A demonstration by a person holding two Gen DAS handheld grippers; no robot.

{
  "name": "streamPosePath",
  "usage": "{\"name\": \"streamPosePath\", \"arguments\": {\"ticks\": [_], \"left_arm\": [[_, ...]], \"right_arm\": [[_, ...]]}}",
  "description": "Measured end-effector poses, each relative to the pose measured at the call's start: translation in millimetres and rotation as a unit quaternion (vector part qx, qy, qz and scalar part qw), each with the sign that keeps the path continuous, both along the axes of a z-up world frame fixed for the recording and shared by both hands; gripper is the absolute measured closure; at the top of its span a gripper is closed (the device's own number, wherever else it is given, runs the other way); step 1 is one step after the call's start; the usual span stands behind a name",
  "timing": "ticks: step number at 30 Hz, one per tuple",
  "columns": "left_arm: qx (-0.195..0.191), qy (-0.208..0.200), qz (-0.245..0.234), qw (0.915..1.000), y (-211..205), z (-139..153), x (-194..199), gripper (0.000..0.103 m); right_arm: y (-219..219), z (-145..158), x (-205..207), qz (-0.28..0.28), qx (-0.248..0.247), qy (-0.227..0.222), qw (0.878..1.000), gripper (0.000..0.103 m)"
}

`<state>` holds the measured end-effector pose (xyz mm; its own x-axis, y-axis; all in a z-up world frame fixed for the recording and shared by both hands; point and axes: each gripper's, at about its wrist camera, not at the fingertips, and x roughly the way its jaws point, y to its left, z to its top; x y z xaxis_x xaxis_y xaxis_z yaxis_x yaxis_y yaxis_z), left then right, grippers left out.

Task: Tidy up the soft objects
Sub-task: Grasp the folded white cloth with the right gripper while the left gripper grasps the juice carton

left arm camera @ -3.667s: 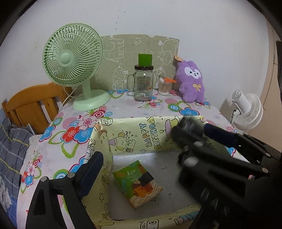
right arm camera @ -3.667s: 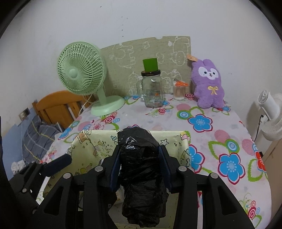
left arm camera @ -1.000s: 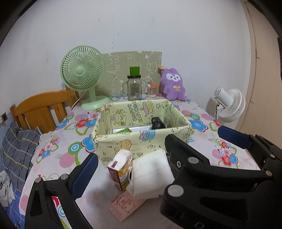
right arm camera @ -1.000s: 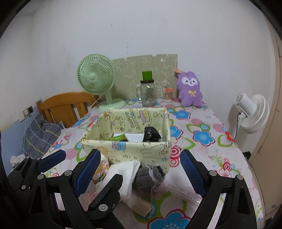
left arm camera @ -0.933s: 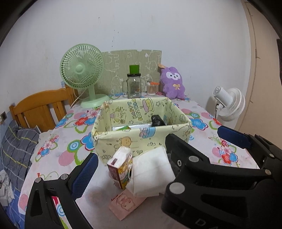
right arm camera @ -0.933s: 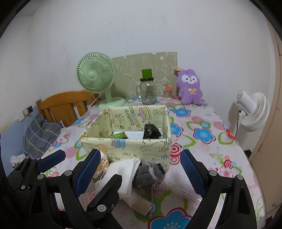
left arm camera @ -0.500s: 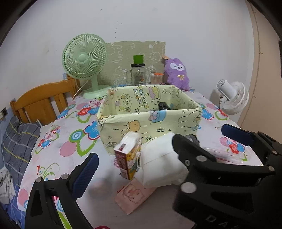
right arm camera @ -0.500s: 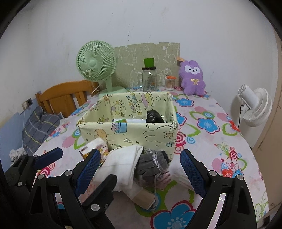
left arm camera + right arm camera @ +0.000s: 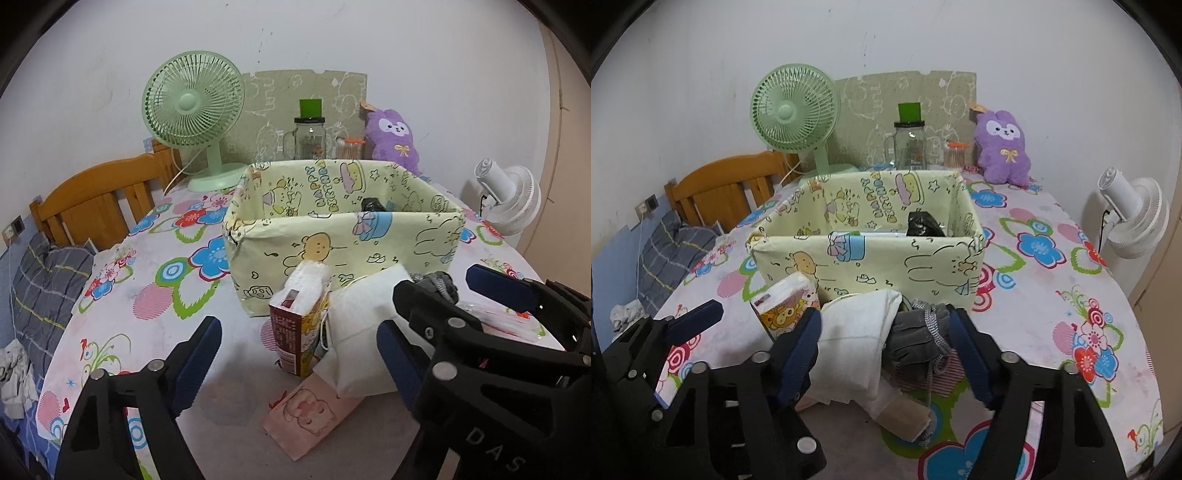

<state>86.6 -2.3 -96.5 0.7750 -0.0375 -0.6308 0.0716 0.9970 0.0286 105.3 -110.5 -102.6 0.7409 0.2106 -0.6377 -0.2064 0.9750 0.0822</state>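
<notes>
Closing in on the pile in front of the box, your two grippers have both just been narrowing their jaws. Your right gripper [image 9: 884, 350] straddles the white folded cloth [image 9: 857, 339] and the grey gloves [image 9: 916, 336]; the blue pads stand just beside them on either side, and you cannot tell from this view whether they press yet. Your left gripper [image 9: 299, 354] has its jaws apart, with the tissue pack [image 9: 299, 325] and a pink sachet [image 9: 310, 413] in the gap between them, untouched. A tan roll [image 9: 905, 417] pokes out from under the white cloth, lying on the floral tablecloth [image 9: 1052, 295].

Just behind the pile sits the yellow cartoon-print fabric box [image 9: 868, 258], holding a black plastic bag [image 9: 923, 223] at its right side and a green-topped pack barely showing over the front wall.

Farther back, along the wall, stand a green desk fan [image 9: 794, 110], a glass jar [image 9: 910, 144] and a purple plush rabbit [image 9: 1003, 147].
</notes>
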Motion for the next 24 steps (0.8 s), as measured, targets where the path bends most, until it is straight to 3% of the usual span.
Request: {"name": "streamPosePath", "arguments": {"ticks": [4,17,20,21,22,24], "left_arm": [[0.002,0.004,0.001,1.0000,1,-4,5,0.021],[-0.005,0.020,-0.013,0.9997,1,-15,17,0.039],[-0.005,0.023,-0.021,0.9995,-1,-17,19,0.049],[-0.006,0.024,-0.021,0.9995,-1,-18,19,0.058],[-0.009,0.028,-0.020,0.9994,0,-19,20,0.061],[-0.017,0.031,-0.022,0.9991,1,-21,21,0.065]], "right_arm": [[1,-6,8,0.004,0.008,0.016,1.000,0.046],[13,-19,23,0.023,0.021,0.043,0.999,0.064],[15,-21,24,0.026,0.023,0.047,0.998,0.068],[16,-22,25,0.027,0.022,0.048,0.998,0.071],[16,-23,25,0.028,0.023,0.050,0.998,0.078],[15,-25,26,0.027,0.028,0.055,0.998,0.081]]}}
